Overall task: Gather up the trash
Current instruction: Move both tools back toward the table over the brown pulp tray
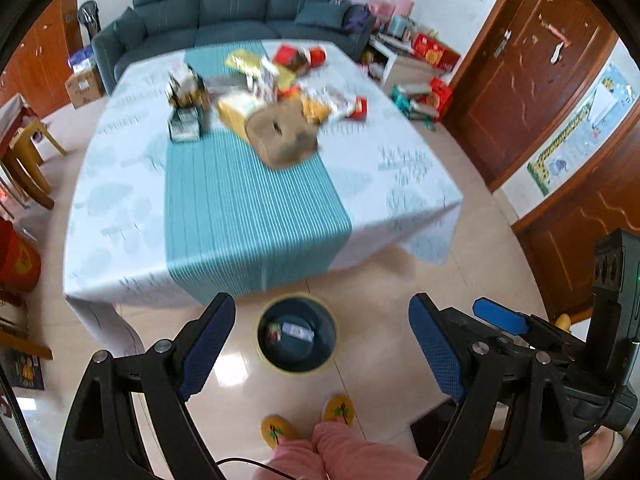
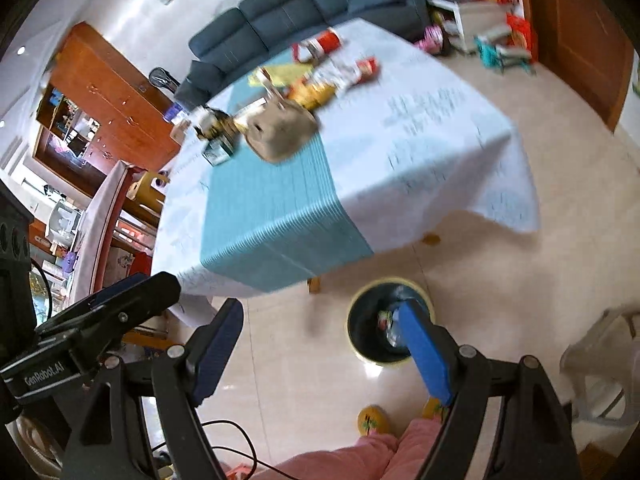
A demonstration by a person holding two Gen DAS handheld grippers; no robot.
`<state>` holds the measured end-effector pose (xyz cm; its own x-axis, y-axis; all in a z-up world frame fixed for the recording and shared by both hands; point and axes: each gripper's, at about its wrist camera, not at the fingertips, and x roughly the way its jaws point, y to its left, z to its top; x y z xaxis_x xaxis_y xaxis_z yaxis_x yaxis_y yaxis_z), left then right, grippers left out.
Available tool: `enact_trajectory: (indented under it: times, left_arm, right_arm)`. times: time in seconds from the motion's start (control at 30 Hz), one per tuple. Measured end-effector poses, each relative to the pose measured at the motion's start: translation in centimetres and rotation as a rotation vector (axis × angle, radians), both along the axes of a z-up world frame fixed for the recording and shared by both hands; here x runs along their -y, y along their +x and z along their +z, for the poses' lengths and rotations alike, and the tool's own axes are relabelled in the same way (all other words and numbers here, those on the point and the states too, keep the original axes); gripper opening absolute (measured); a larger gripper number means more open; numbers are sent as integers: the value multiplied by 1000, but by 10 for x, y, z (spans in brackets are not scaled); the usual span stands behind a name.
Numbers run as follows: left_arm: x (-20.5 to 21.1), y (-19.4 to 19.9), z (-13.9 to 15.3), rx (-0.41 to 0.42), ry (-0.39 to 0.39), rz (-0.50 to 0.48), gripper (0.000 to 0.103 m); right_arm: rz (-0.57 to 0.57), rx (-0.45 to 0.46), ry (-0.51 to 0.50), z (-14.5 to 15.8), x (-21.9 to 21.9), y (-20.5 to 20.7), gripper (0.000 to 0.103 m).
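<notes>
A dark trash bin [image 1: 297, 333] with a yellow rim stands on the floor just in front of the table, with a few wrappers inside. It also shows in the right wrist view [image 2: 372, 328]. A pile of trash [image 1: 272, 80] lies on the far half of the table: a brown cardboard box [image 1: 285, 131], yellow and red wrappers, a small carton [image 1: 184, 124]. The pile shows in the right wrist view too [image 2: 312, 80]. My left gripper [image 1: 322, 350] is open and empty, above the bin. My right gripper [image 2: 320, 352] is open and empty, left of the bin.
The table [image 1: 120, 200] has a white cloth with a teal striped runner. A dark sofa [image 1: 236, 4] stands behind it. A wooden door [image 1: 532, 68] and boxes are at right, wooden chairs [image 1: 24, 160] at left. The person's yellow slippers [image 1: 340, 410] are near the bin.
</notes>
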<state>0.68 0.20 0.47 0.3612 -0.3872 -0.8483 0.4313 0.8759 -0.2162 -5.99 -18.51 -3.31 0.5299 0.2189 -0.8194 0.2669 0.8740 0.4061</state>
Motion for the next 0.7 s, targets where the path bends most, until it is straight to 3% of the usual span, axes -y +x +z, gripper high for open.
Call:
enact_trajectory:
  times: [0.23, 0.33, 0.47, 0.7]
  left_arm:
    - [-13, 26, 27, 79, 27, 39, 87]
    - [-14, 44, 31, 56, 31, 49, 75]
    - [-11, 65, 28, 15, 11, 84, 75]
    - [16, 114, -3, -69, -1, 179, 75]
  right_arm:
    - [0, 85, -60, 35, -10, 30, 81]
    - [8, 102, -81, 44, -12, 40, 81]
    - [32, 107, -116, 47, -10, 57, 81]
    - [89, 91, -150, 36, 18, 107, 81]
